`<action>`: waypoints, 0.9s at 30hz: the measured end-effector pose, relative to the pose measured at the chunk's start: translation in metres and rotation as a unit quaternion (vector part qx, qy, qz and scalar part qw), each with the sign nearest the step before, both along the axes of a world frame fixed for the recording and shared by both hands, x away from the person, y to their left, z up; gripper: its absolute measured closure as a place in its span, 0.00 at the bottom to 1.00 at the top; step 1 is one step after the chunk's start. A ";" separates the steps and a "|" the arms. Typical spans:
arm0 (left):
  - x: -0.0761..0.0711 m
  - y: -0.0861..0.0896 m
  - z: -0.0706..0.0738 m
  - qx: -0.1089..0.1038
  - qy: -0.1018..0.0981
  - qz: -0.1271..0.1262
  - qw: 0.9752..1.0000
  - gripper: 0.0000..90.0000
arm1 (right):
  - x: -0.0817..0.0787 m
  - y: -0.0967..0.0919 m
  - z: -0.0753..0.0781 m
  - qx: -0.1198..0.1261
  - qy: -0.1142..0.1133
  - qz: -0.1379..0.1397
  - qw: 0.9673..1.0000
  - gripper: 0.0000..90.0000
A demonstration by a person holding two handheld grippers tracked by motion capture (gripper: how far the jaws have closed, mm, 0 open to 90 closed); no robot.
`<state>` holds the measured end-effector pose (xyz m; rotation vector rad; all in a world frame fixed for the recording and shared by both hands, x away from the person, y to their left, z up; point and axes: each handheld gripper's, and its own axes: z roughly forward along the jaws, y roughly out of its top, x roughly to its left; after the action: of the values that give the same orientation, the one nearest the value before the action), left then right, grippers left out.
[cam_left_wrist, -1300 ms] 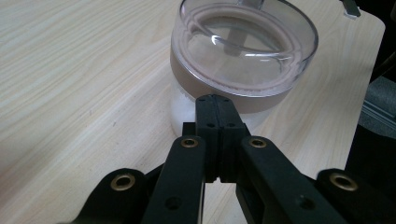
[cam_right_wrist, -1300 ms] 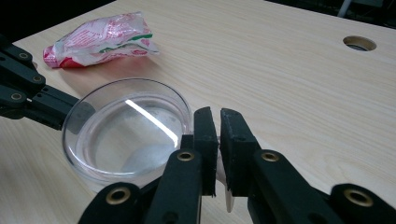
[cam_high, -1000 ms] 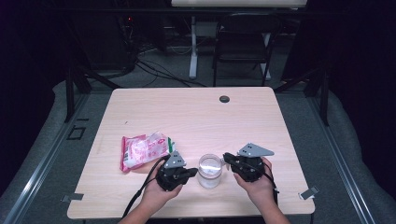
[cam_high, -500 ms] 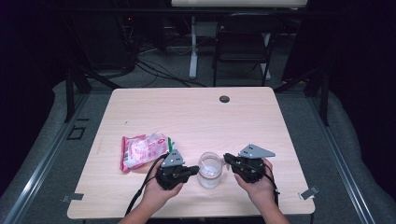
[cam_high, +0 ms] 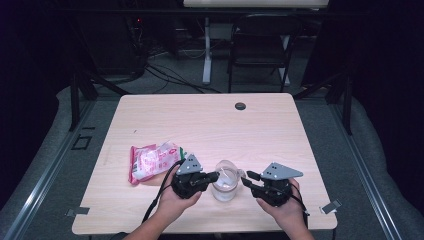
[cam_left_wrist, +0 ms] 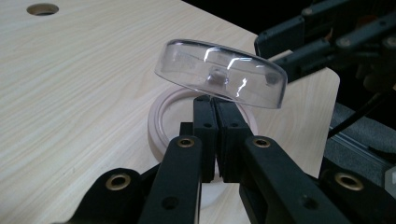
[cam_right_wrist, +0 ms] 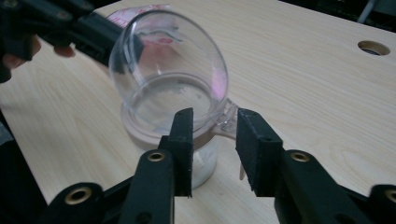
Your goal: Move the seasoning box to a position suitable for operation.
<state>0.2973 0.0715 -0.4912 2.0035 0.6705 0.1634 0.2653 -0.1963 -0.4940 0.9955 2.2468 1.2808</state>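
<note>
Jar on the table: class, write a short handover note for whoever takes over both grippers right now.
Left gripper: shut on the jar's clear lid, which is swung up and tilted on its hinge.
Right gripper: jaws just opened, either side of the lid's tab, not pressing it.
Snack bag lies on the table, left of the jar.
Done: jar opened.
Left: probably filling from the bag.

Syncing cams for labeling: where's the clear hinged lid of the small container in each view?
High view: the clear domed plastic lid sits bottom centre, tilted open over its container, between both tools.
Left gripper view: upper centre, above the shut jaws.
Right gripper view: upper left of centre, beyond the parted jaws.
Shared landmark: the round hole in the wooden tabletop.
</note>
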 end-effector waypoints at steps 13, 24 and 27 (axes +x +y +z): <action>-0.001 -0.004 0.006 -0.021 -0.015 0.013 1.000 0.85 | -0.008 0.019 -0.007 -0.054 -0.018 0.013 0.998 0.61; 0.003 0.000 -0.005 0.003 -0.025 0.044 0.999 0.66 | -0.005 0.023 -0.008 -0.042 -0.027 0.009 0.999 0.61; 0.007 0.000 -0.013 0.012 -0.015 0.053 0.998 0.62 | -0.004 0.022 -0.007 -0.038 -0.028 0.008 0.999 0.62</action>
<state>0.3040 0.0714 -0.5045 1.9849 0.7581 0.2647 0.2612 -0.1747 -0.5008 0.9054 2.2486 1.2053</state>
